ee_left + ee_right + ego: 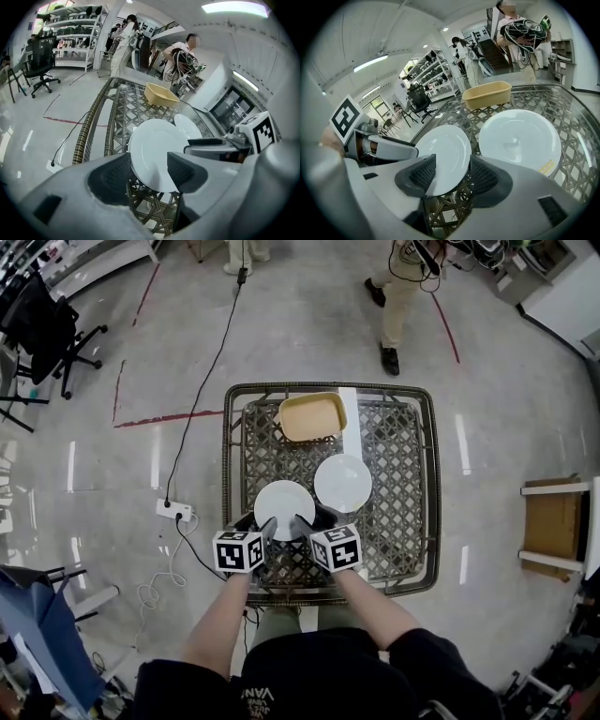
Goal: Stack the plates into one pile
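Observation:
Two white plates lie side by side on a glass-topped wicker table [403, 521]. The near plate [284, 507] [154, 145] [445, 150] has its front rim between both pairs of jaws. My left gripper [267, 526] [149, 164] is open at the plate's near-left edge, its pads apart from the rim. My right gripper [305, 524] [453, 171] stands open at the near-right edge, with clear gaps beside its pads. The far plate [343, 482] [519, 138] [187, 126] rests flat to the right, just beyond the near one.
A yellow plastic basin [312, 416] [486, 93] sits at the table's far side. A person [398, 296] stands beyond the table. A power strip [174, 510] with cables lies on the floor to the left. A wooden stool [553, 521] stands to the right.

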Demonstrator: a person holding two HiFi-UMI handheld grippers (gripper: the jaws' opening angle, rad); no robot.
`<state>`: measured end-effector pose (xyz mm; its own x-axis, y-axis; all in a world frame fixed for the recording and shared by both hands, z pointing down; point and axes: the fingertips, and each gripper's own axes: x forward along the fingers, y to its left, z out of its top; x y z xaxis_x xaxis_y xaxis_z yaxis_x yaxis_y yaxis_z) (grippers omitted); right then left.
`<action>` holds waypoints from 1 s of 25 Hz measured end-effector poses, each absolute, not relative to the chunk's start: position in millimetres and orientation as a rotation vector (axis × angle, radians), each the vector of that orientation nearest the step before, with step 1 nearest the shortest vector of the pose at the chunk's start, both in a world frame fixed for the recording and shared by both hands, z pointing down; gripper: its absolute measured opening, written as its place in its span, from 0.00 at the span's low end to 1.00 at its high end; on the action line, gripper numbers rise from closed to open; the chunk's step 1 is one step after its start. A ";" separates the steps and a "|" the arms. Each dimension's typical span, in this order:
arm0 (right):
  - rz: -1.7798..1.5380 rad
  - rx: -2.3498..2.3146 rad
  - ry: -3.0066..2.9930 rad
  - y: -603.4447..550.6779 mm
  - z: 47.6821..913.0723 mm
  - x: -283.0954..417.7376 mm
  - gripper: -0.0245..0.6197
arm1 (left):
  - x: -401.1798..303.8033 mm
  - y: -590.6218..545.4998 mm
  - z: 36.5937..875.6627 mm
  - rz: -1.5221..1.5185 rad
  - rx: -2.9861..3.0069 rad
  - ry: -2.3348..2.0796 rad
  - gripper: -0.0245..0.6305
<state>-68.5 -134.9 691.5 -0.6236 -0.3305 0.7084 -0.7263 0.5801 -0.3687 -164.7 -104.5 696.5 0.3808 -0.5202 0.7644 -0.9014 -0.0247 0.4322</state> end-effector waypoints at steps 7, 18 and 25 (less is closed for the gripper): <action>0.880 0.824 -2.248 -134.8 685.3 -69.9 0.39 | -165.9 -103.3 692.4 0.504 1.684 -1.280 0.44; 0.906 1.036 -2.242 -160.2 673.9 0.3 0.39 | -118.2 -146.3 659.5 0.538 1.909 -1.233 0.44; 0.943 1.194 -2.152 -185.4 680.4 64.4 0.38 | -58.7 -186.5 648.8 0.558 2.021 -1.128 0.45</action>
<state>64.4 -185.4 680.4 -0.4899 -0.5201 0.6996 -0.8670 0.3749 -0.3283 -58.7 -186.5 648.8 0.5184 -0.5316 0.6698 -0.8550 -0.3370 0.3943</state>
